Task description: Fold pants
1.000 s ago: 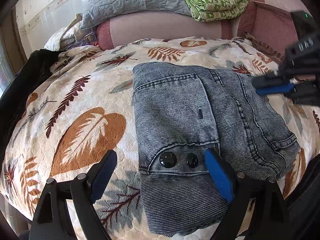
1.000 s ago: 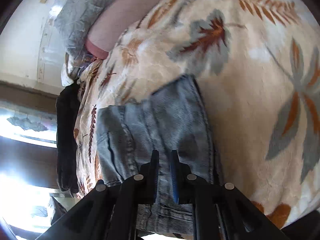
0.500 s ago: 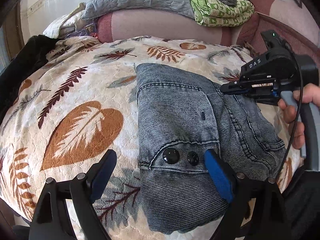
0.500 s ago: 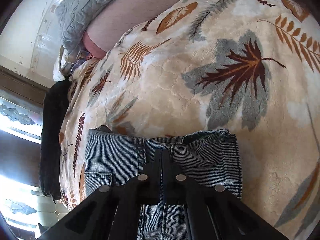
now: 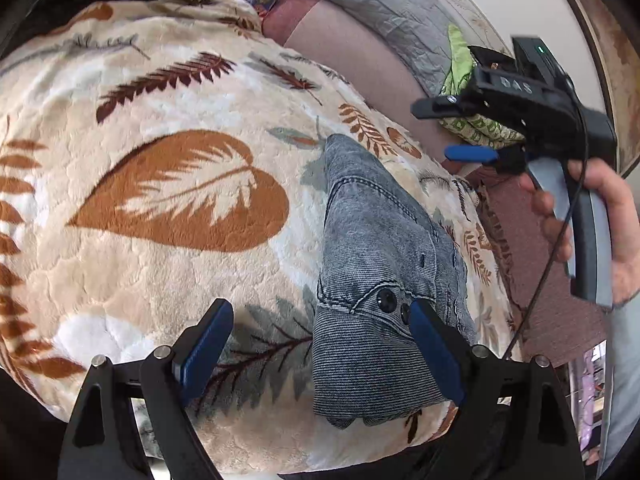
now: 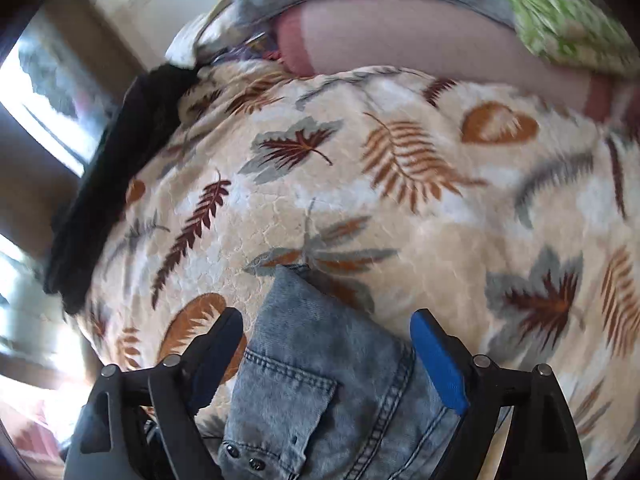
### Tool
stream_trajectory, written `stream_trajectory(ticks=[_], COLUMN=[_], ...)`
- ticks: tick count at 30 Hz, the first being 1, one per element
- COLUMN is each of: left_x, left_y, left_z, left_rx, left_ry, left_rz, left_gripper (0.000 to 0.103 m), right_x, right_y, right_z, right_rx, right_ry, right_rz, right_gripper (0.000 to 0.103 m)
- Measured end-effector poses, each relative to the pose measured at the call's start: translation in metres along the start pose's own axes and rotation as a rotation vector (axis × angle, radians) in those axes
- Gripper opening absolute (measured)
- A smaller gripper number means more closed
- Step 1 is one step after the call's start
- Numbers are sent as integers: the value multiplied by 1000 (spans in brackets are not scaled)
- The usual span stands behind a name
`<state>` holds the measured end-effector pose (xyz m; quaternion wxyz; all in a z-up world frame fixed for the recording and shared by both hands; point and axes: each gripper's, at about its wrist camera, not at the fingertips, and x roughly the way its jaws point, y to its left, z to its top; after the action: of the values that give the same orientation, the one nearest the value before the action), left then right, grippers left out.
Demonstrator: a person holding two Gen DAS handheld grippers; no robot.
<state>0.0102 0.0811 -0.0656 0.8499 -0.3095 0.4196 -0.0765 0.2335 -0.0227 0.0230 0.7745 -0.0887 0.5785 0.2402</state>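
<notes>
Now the pants (image 5: 384, 280) lie folded into a compact grey-blue denim bundle on the leaf-print blanket (image 5: 160, 184), toward the near edge of the bed, two dark buttons (image 5: 387, 300) showing on the flap facing up. They look no different in shape from half a second ago; what has changed is around them.

Half a second back the right gripper (image 5: 452, 130) was pinched shut low over the far side of the denim. It has since let go and lifted: from the left wrist view it hangs in the air above and to the right of the bundle, its black and blue fingers well apart with nothing between them, the right hand (image 5: 592, 216) wrapped round the handle. From its own camera the pants (image 6: 320, 384) sit beneath the spread fingers, untouched.

Meanwhile the left gripper (image 5: 316, 344) has swung so the bed appears tilted, yet its fingers stay spread wide as before, one blue pad (image 5: 436, 356) overlapping the buttoned end in view, holding nothing.

Beyond the blanket lie a grey quilt (image 5: 384, 4) and a green patterned cloth (image 5: 472, 120) on the pinkish headboard bolster (image 5: 352, 40). A black garment (image 6: 120, 168) drapes the bed's far left edge.
</notes>
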Motion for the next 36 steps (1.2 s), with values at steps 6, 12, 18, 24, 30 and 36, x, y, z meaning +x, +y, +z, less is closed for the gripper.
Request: stream_trajectory(ticks=[6,12,18,24,30,36], left_x=[14,25,35,31,25,3], left_y=[-6,-21,-33,-36,-26,-30], left_z=[0,-6,-8,-12,-11,-12], left_rx=[-4,71,109,137,77,89], left_ry=[46,72,91,83,69,8], left_rz=[-50,-30,-14,8,-10,10], left_gripper=[89,70,52,48,66,72], right_x=[82,116,94,90,37,33], right_y=[43,46,23,-6,-38,-12], right_z=[36,25,23,19,5,-42], right_rx=[-146,-172,-105,-29,120,199], right_ry=[255,390,269,110,29,98], right_rz=[-162,-139,-139,-297,-62,199], right_gripper=[87,11,8,7,9,10])
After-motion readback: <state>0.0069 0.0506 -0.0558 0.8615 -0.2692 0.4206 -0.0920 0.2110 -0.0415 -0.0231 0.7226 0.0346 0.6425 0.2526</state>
